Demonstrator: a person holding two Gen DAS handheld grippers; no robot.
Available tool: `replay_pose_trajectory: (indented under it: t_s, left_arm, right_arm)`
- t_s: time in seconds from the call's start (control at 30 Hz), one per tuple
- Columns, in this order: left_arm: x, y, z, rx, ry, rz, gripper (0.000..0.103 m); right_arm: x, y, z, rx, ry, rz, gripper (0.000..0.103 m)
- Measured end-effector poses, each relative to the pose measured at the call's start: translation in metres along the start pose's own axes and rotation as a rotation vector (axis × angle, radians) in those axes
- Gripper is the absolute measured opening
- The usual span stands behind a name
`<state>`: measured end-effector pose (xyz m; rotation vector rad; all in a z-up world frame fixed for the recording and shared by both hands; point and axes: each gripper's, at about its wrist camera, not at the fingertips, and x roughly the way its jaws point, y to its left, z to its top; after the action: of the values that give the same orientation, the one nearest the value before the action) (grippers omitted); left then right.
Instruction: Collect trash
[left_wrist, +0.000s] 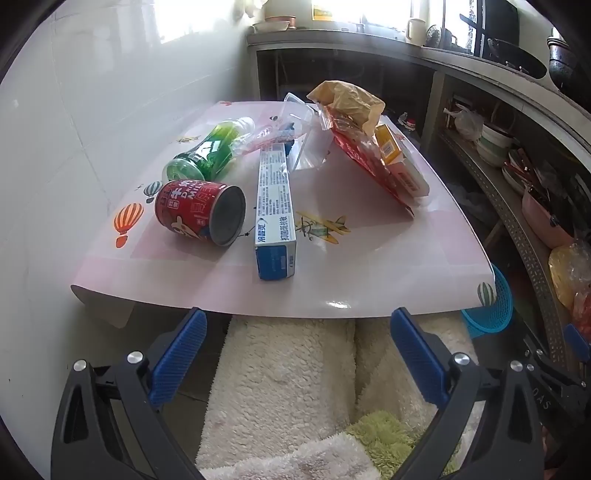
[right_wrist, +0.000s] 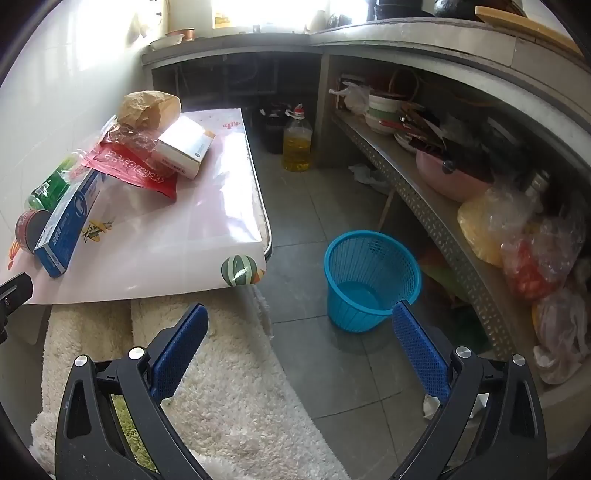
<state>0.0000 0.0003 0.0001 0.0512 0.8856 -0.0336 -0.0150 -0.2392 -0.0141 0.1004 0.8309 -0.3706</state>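
Observation:
Trash lies on a pink table (left_wrist: 369, 273): a red can (left_wrist: 195, 212) on its side, a green bottle (left_wrist: 207, 153), a blue and white box (left_wrist: 275, 206), a clear plastic tray (left_wrist: 299, 129), a red bag (left_wrist: 365, 158), a brown paper bag (left_wrist: 351, 99) and a white and orange box (left_wrist: 400, 164). My left gripper (left_wrist: 295, 321) is open and empty, just short of the table's front edge. My right gripper (right_wrist: 297, 317) is open and empty over the floor, left of a blue basket (right_wrist: 371, 278). The table (right_wrist: 192, 236) lies to its left.
A cream rug (right_wrist: 229, 387) lies under the table's front. An oil bottle (right_wrist: 297, 142) stands on the floor behind. A metal shelf (right_wrist: 443, 221) with bowls and plastic bags runs along the right. A tiled wall (left_wrist: 74, 147) is on the left.

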Motion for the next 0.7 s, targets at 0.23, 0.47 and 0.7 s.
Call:
replay_pose_trajectory:
  t_s: [0.23,0.47,0.7]
  left_arm:
    - [0.001,0.003,0.005,0.011,0.01,0.003,0.097]
    - [0.009,0.008,0.002,-0.001,0.011,0.003,0.097]
    - [0.009,0.007,-0.004,-0.013,0.009,0.014,0.097]
  right_arm:
    - [0.0,-0.001,-0.001,-0.001,0.001,-0.002,0.095]
    - [0.0,0.0,-0.001,-0.002,0.0,-0.001,0.095]
    - [-0.001,0.002,-0.002,0.001,0.001,-0.002,0.095]
